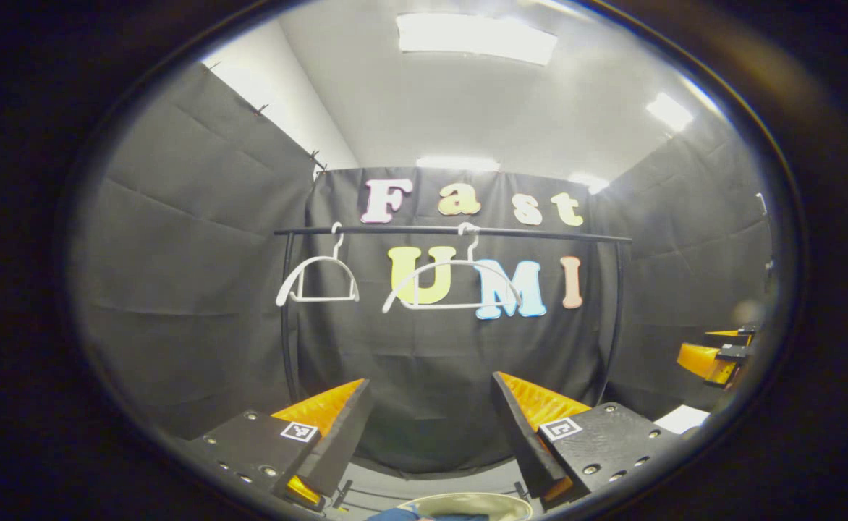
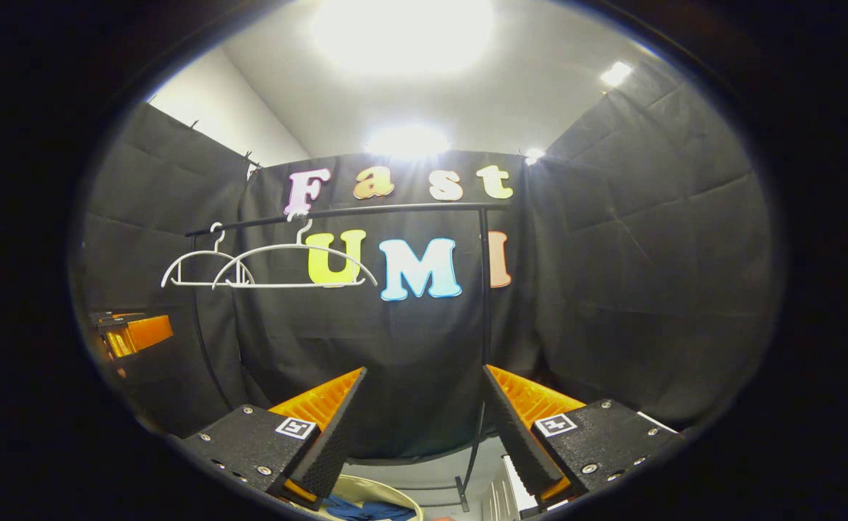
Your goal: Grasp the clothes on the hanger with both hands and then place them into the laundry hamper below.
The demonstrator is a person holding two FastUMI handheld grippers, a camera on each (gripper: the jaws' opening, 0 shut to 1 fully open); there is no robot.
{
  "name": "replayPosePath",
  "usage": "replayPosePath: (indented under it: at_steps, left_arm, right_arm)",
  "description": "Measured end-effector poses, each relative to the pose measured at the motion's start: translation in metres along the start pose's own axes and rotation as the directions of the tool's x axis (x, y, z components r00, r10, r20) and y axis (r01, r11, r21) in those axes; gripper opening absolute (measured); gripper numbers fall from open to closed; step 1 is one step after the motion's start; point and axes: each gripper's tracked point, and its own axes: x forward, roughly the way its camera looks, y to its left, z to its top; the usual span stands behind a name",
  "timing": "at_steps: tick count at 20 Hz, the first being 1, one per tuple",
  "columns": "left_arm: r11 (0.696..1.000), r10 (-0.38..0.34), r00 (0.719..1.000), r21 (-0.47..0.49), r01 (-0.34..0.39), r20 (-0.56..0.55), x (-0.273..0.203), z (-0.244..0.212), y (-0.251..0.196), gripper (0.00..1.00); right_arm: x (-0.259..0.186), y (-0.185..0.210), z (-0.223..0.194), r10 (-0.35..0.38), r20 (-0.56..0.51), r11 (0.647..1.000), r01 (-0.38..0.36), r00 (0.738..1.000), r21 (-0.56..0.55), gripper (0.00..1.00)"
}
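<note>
Two bare white hangers (image 1: 318, 275) (image 1: 453, 286) hang on a black rail (image 1: 540, 234); the same hangers (image 2: 203, 269) (image 2: 297, 264) appear in the right gripper view. My left gripper (image 1: 430, 405) stands open, nothing between its fingers. My right gripper (image 2: 424, 401) is open too and holds nothing. Far below, the pale rim of the laundry hamper (image 1: 467, 501) peeks in with blue cloth (image 1: 402, 514) inside. The hamper rim (image 2: 388, 492) and the blue clothes (image 2: 359, 508) also lie under my right gripper. The other gripper (image 1: 717, 356) shows at the right edge of the left gripper view.
The rack's black uprights (image 1: 288, 325) (image 2: 483, 304) stand before the black cloth wall. A white object (image 1: 681, 418) lies low on the right. The left gripper (image 2: 131, 333) appears at the left edge of the right gripper view. A light ribbed surface (image 2: 503, 496) sits beside the rack foot.
</note>
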Motion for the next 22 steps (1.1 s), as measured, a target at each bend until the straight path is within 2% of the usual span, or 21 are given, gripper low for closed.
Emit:
replayPosePath:
  at_steps: [7,9,11,17,18,21,22]
  left_arm:
    - [0.999,0.011,1.000,0.034,-0.011,0.013,-0.029,0.012,-0.029,0.89]
    - [1.000,0.010,1.000,0.028,-0.010,0.019,-0.033,0.016,-0.036,0.89]
    - [0.999,0.012,0.999,0.036,-0.013,0.030,-0.037,0.020,-0.040,1.00]
    - [0.999,0.023,0.999,0.033,-0.025,0.045,-0.048,0.027,-0.039,0.89]
    - [0.999,0.023,0.999,0.030,-0.025,0.048,-0.050,0.028,-0.038,0.95]
    - [0.999,0.028,0.998,0.036,-0.030,0.051,-0.048,0.029,-0.035,0.89]
    - [0.999,0.029,0.998,0.037,-0.031,0.051,-0.047,0.029,-0.035,1.00]
  right_arm:
    - [-0.024,-0.027,0.006,-0.016,0.025,1.000,0.016,1.000,-0.012,0.94]
    - [-0.030,-0.030,0.009,-0.015,0.034,1.000,0.015,0.999,-0.015,0.94]
    - [-0.032,-0.033,0.011,-0.013,0.041,1.000,0.013,0.999,-0.018,0.94]
    - [-0.040,-0.035,0.014,-0.012,0.047,1.000,0.013,0.999,-0.012,0.94]
    - [-0.040,-0.035,0.015,-0.011,0.048,1.000,0.012,0.999,-0.013,0.94]
    - [-0.039,-0.032,0.016,-0.009,0.052,1.000,0.009,0.999,-0.010,0.94]
    - [-0.038,-0.030,0.017,-0.008,0.054,1.000,0.009,0.999,-0.007,0.94]
